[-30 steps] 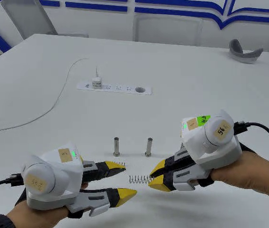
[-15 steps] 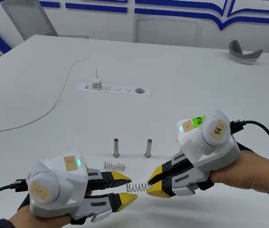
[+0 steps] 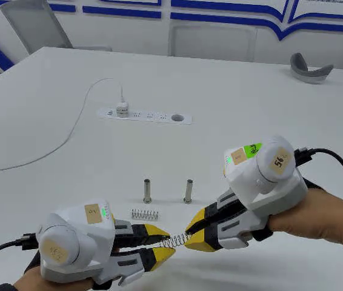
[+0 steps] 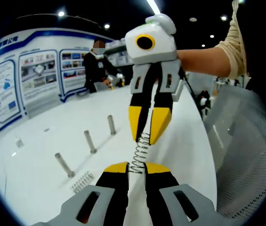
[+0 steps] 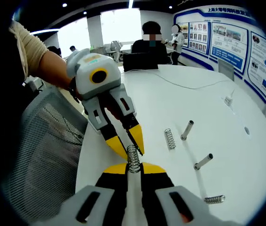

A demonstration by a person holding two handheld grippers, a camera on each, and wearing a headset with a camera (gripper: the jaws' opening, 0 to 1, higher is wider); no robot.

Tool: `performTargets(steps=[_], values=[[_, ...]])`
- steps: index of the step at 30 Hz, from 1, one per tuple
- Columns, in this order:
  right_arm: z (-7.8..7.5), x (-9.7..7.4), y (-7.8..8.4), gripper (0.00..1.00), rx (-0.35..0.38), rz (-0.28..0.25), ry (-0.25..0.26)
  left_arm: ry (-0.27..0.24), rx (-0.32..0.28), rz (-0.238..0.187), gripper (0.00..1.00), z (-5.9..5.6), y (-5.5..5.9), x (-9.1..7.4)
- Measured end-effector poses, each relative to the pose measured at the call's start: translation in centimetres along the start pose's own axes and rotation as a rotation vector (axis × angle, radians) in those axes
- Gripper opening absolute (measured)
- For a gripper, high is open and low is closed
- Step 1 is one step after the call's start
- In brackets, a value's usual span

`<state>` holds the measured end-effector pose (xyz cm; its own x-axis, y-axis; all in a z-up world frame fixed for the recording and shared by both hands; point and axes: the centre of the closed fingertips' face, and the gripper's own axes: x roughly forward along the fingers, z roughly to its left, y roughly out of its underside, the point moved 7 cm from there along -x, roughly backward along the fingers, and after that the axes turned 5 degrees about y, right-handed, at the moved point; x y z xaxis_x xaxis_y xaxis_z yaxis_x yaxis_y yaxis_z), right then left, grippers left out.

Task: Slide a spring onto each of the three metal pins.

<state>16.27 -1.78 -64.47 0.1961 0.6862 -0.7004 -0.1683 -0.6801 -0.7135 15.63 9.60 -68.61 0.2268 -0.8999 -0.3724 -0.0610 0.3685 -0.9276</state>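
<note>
Held spring (image 3: pixel 174 240) bridging the two grippers above the worktop (image 3: pixel 238 115). The right gripper (image 3: pixel 193 233) has its fingers clamped on one end. The other end sits between the fingers of the left gripper (image 3: pixel 164 242); whether they pinch it cannot be told. Beyond the fingertips stand three upright metal pins (image 4: pixel 90 141). A loose spring (image 3: pixel 145 214) lies just ahead of the left fingers.

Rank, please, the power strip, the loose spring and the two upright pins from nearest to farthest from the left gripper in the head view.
1. Loose spring, lying just ahead of the left gripper.
2. Left pin and right pin, standing behind that spring; too close to call between them.
3. Power strip, far back at mid-table.
</note>
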Motion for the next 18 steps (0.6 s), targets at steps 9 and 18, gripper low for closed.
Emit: performTargets(steps=[9, 18], values=[[0.3, -0.2, -1.7, 0.11, -0.022, -0.049, 0.013, 0.001, 0.001, -0.007, 0.12, -0.1, -0.2, 0.1], [0.5, 0.0, -2.9, 0.11, -0.035, -0.081, 0.02, -0.001, -0.004, -0.021, 0.12, -0.1, -0.4, 0.1]])
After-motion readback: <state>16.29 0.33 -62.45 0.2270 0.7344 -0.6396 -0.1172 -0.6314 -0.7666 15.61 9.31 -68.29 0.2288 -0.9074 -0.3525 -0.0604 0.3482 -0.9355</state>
